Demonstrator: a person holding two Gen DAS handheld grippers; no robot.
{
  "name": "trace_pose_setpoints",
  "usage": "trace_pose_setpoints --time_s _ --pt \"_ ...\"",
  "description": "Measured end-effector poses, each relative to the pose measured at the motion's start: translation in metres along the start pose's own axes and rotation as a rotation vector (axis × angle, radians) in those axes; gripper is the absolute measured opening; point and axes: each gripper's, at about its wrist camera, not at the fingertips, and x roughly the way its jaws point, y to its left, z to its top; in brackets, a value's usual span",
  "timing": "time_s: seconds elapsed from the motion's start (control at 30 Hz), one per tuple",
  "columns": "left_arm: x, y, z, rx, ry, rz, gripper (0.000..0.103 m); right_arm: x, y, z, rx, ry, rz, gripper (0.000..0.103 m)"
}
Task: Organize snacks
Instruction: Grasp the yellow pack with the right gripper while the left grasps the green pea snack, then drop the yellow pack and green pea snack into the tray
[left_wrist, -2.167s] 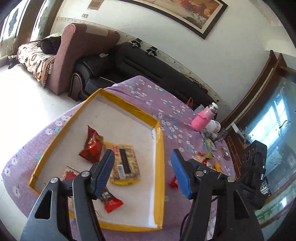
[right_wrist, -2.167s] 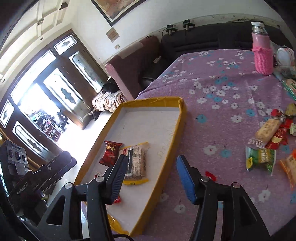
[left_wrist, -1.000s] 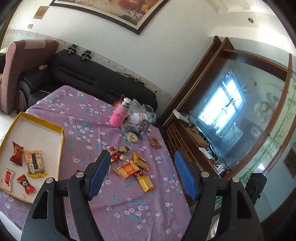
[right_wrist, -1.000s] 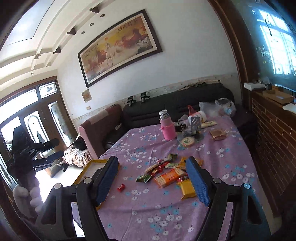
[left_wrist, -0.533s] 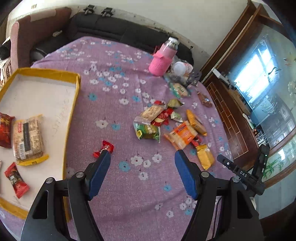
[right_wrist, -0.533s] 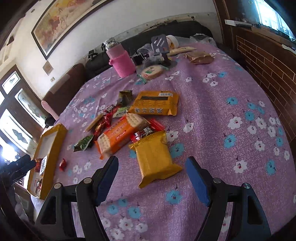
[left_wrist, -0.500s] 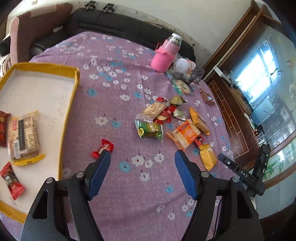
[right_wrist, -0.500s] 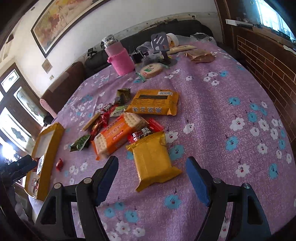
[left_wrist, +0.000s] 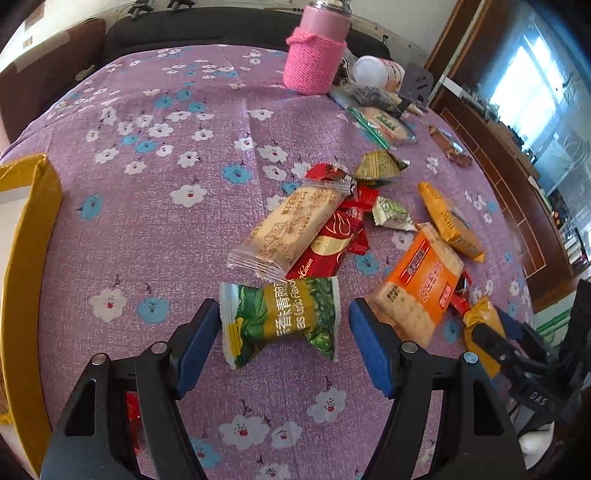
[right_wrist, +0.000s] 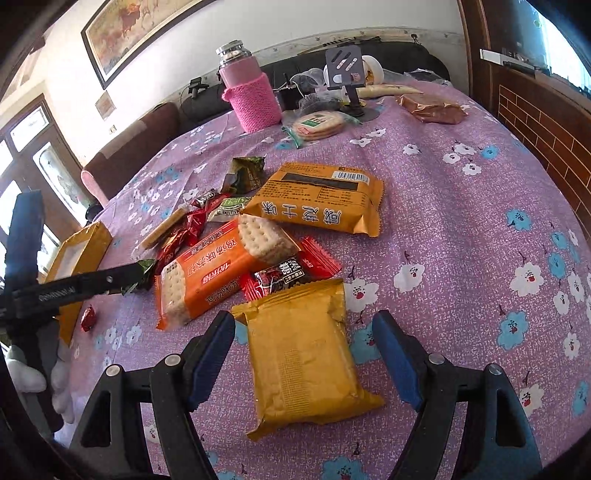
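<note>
Lowered from a high look across the room down onto the snack pile on the purple flowered tablecloth (left_wrist: 155, 229). Left gripper (left_wrist: 282, 341) standing wide, its blue pads either side of the green snack packet (left_wrist: 282, 319), no pad pressing on it. Right gripper (right_wrist: 304, 360) likewise wide, straddling the plain yellow packet (right_wrist: 303, 354), gaps showing on both sides. Between the two packets, an orange cracker pack (right_wrist: 218, 273) and a small red wrapper (right_wrist: 291, 273), part under the yellow packet's far end. Farther back, a beige biscuit bar (left_wrist: 291, 229) lying over a dark red packet (left_wrist: 332, 243), and a larger yellow pack (right_wrist: 321, 199) toward the table's middle. Yellow-rimmed tray (left_wrist: 29, 236) at the table's left edge, a loose red candy (right_wrist: 88, 317) just beside it. Pink knit-sleeved flask (right_wrist: 251, 96) upright near the far edge.
</note>
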Motion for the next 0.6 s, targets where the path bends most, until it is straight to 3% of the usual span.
trace_pose_setpoints --time_s 0.07,0.1,0.17,0.2,0.33,0.6 --pt "0.002 -0.008 -0.004 0.072 -0.016 0.048 0.067 -0.001 -0.003 0.0 0.017 -0.003 0.018 0.079" --pt "0.001 -0.012 -0.006 0.102 -0.03 0.077 0.057 -0.002 -0.004 0.0 0.02 -0.004 0.015 0.076" --pt "-0.001 -0.015 -0.009 0.126 -0.043 0.086 0.05 -0.003 -0.002 -0.001 0.013 -0.004 -0.012 0.065" --pt "-0.003 -0.014 -0.011 0.116 -0.049 0.082 0.049 -0.003 -0.001 -0.002 0.003 -0.002 -0.021 0.048" --pt "-0.019 -0.008 -0.018 0.068 -0.08 0.053 0.047 -0.005 0.002 -0.004 -0.006 -0.001 -0.021 0.046" --pt "-0.091 0.015 -0.041 -0.029 -0.21 -0.021 0.048 -0.014 -0.004 -0.005 0.044 -0.05 0.035 0.046"
